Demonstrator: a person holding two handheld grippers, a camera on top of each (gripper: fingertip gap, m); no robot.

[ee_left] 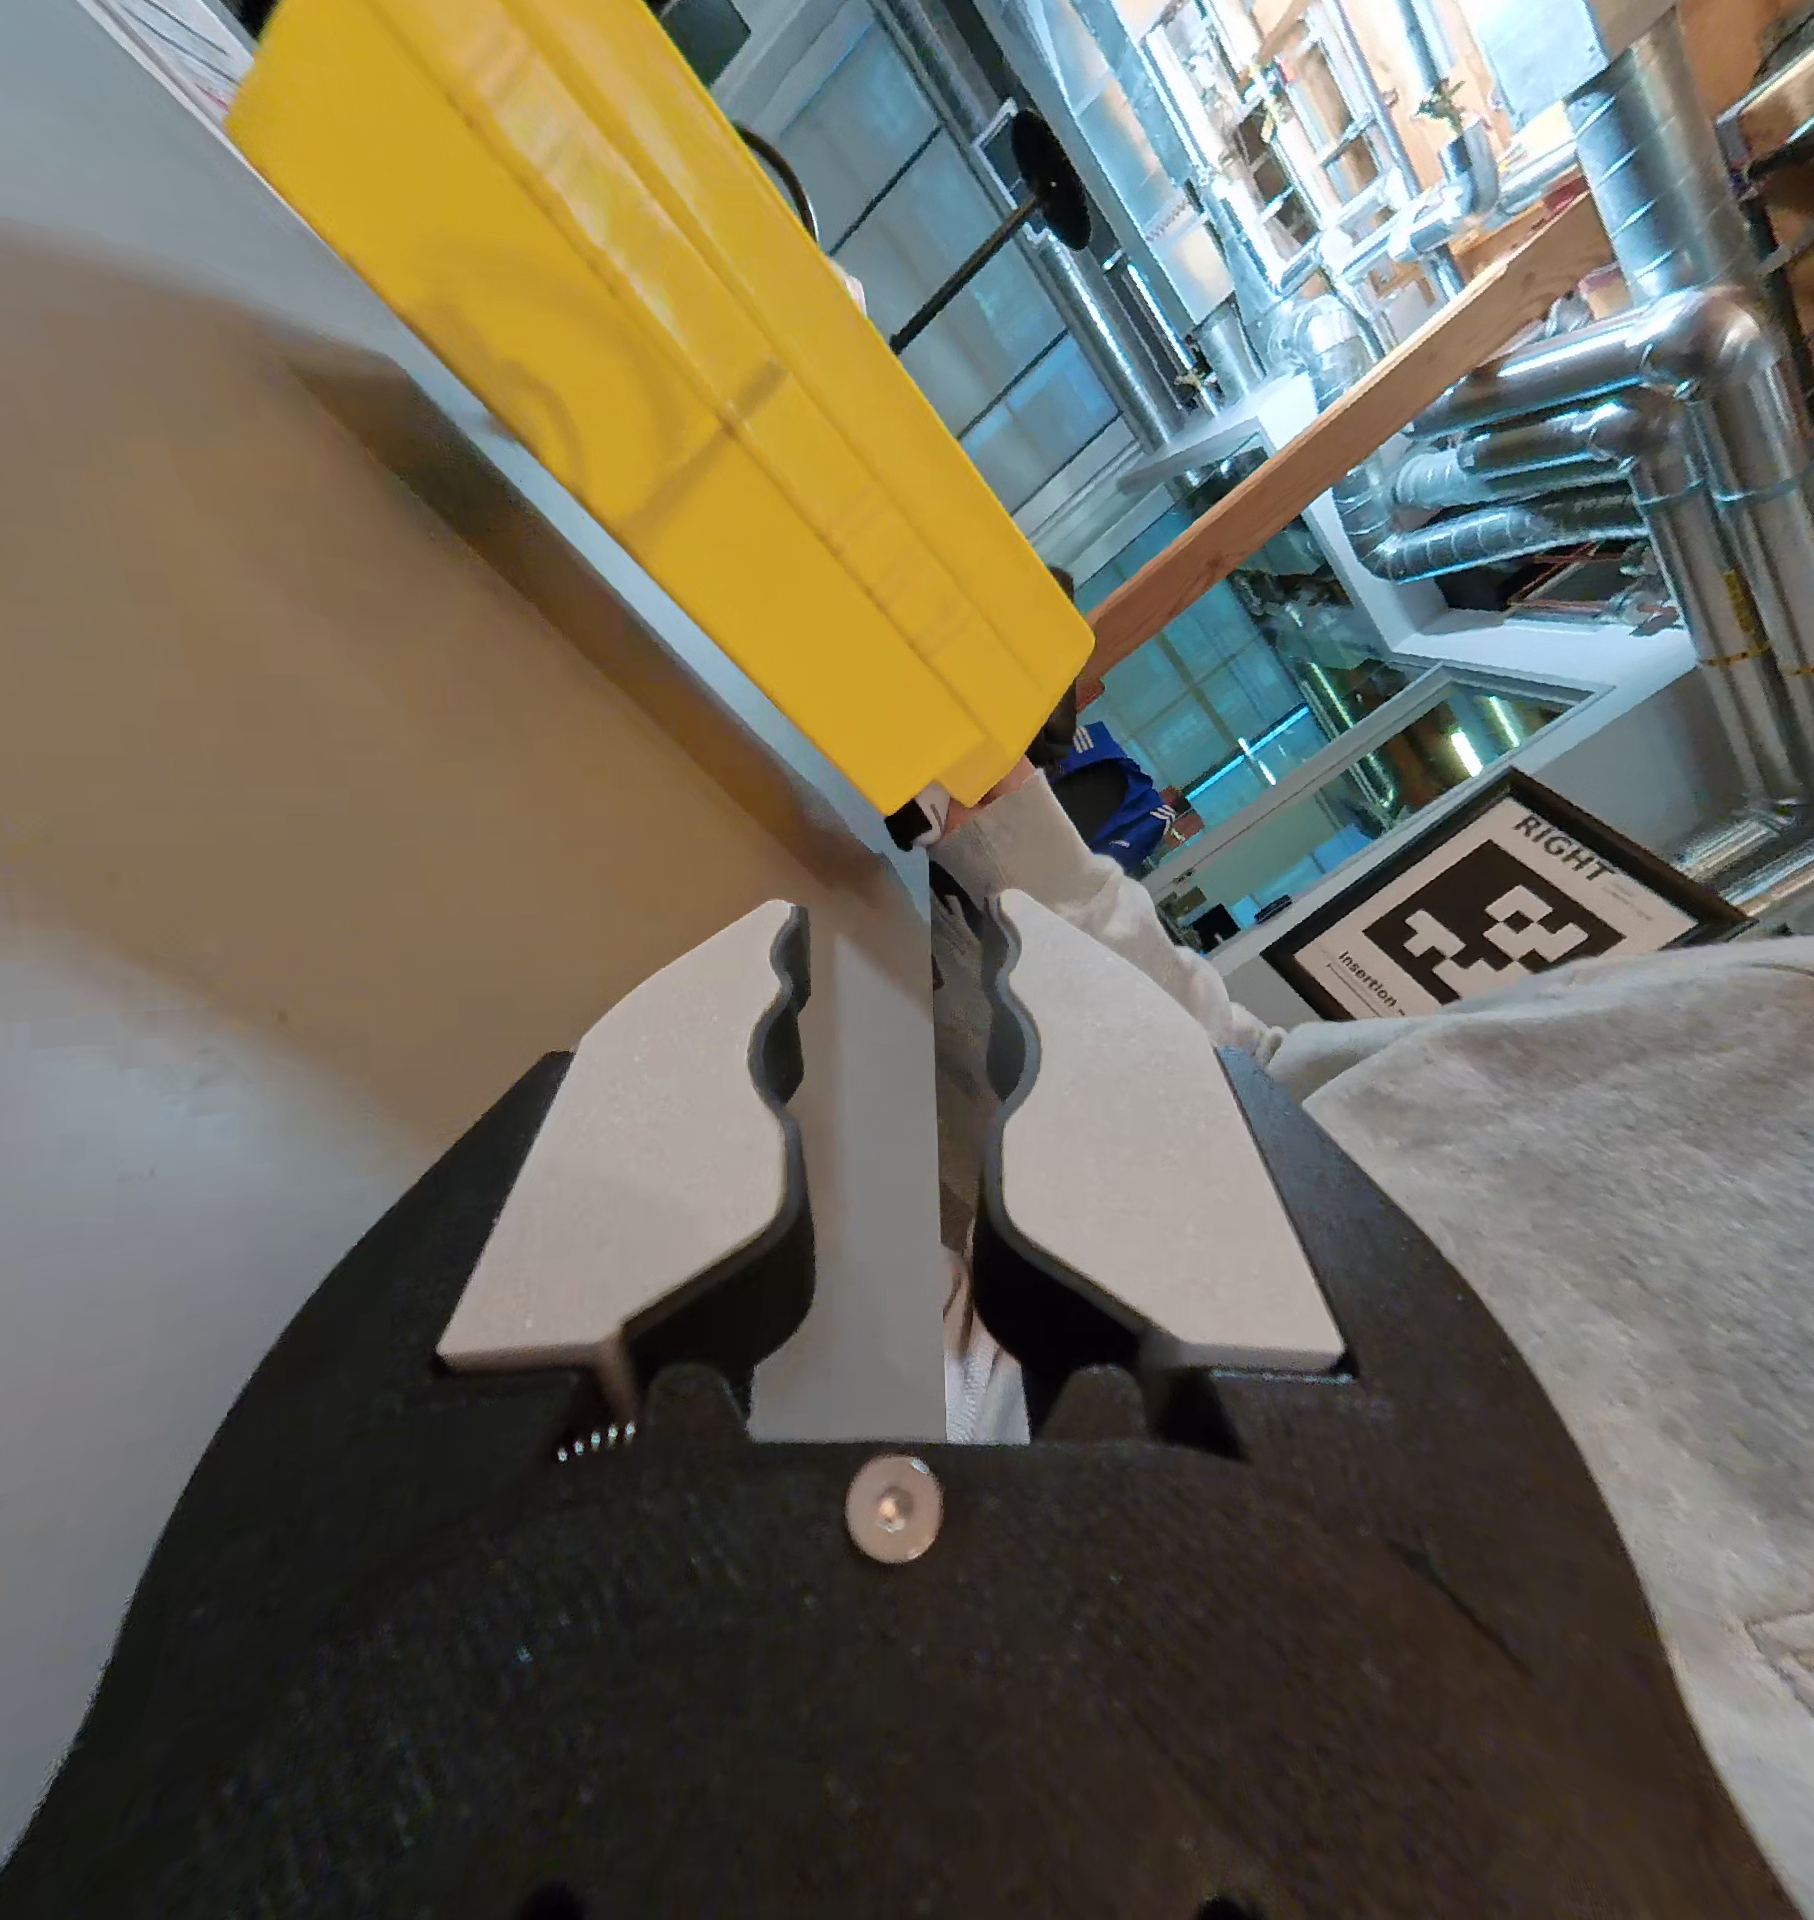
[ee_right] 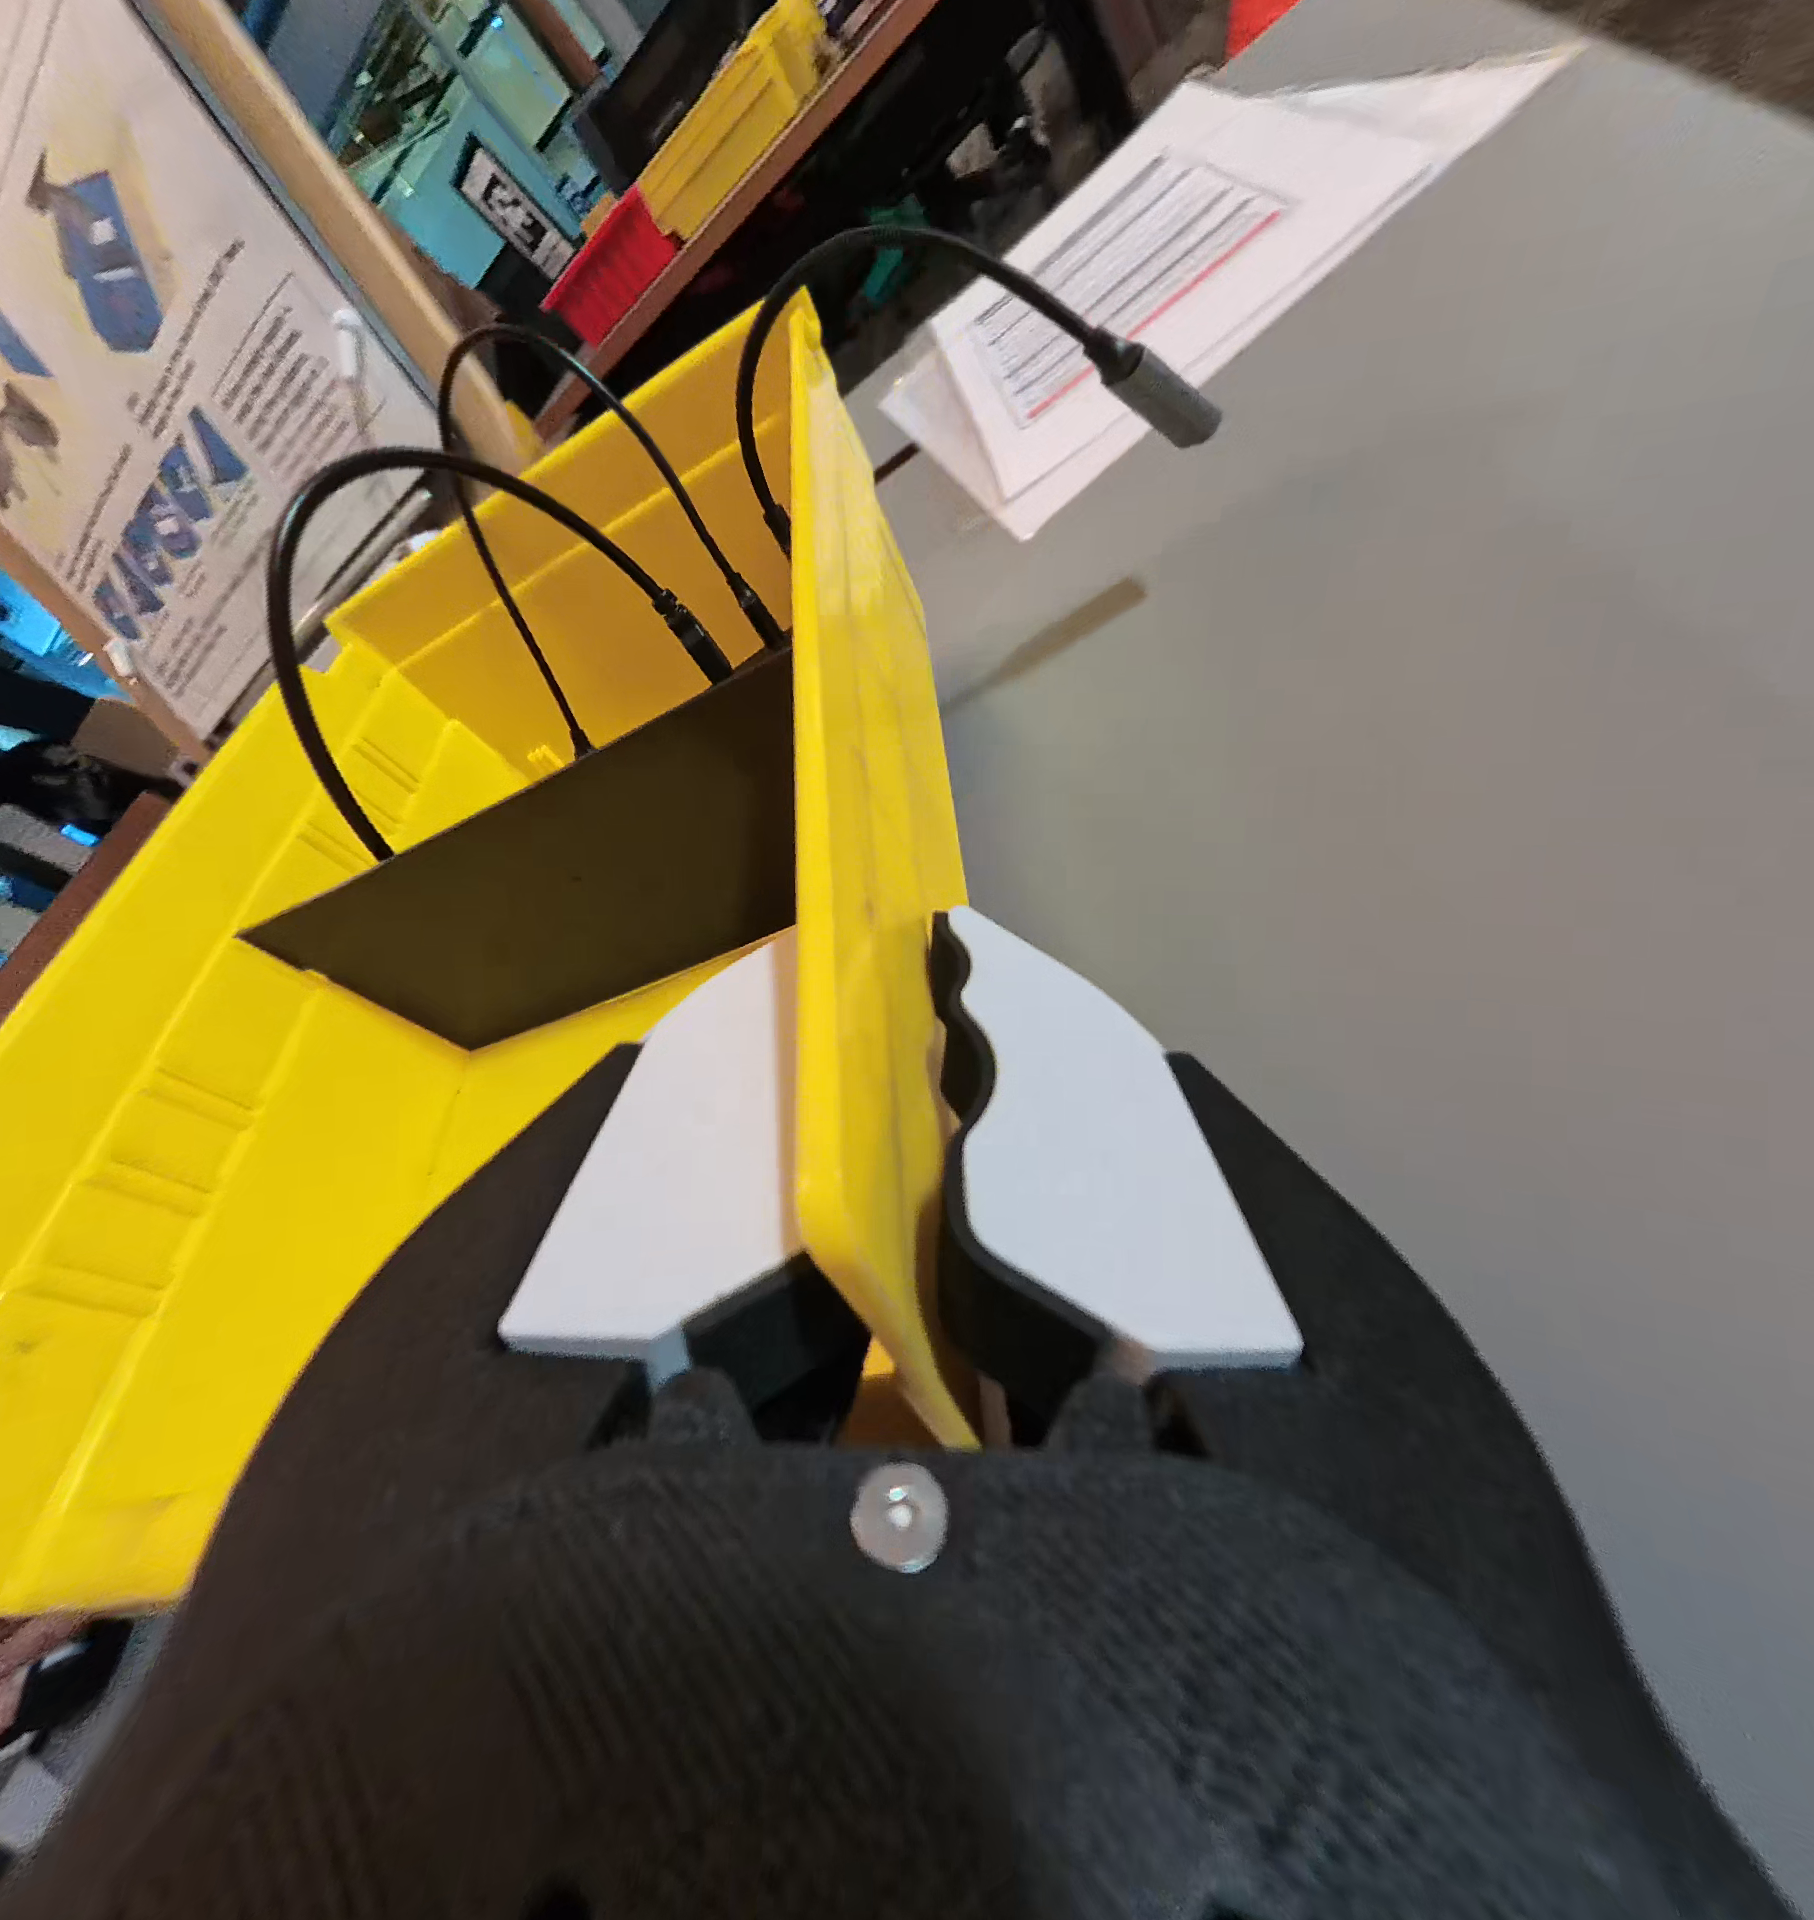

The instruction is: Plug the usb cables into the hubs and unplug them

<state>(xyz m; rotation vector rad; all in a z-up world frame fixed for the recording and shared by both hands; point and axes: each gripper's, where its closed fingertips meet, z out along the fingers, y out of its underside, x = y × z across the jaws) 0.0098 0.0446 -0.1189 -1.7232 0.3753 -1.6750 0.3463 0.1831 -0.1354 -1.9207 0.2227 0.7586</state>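
Note:
My right gripper (ee_right: 861, 935) is shut on the side wall (ee_right: 861, 675) of a yellow bin (ee_right: 207, 1195), with the wall pinched between both fingers. Inside the bin a black hub block (ee_right: 570, 883) stands upright, and black USB cables (ee_right: 383, 499) loop up from it. One cable (ee_right: 882, 244) arches over the wall and ends in a loose grey plug (ee_right: 1157, 400) hanging above the table. My left gripper (ee_left: 898, 914) is open and empty at the table's grey edge (ee_left: 872, 1195). The yellow bin (ee_left: 674, 416) sits on the table beyond it.
The grey table (ee_right: 1402, 831) carries a printed paper sheet (ee_right: 1194, 260) beyond the bin. In the left wrist view, a white sleeve (ee_left: 1090, 904) is past the table edge, a grey garment (ee_left: 1609, 1247) fills the right, and a framed marker board (ee_left: 1485, 925) stands behind.

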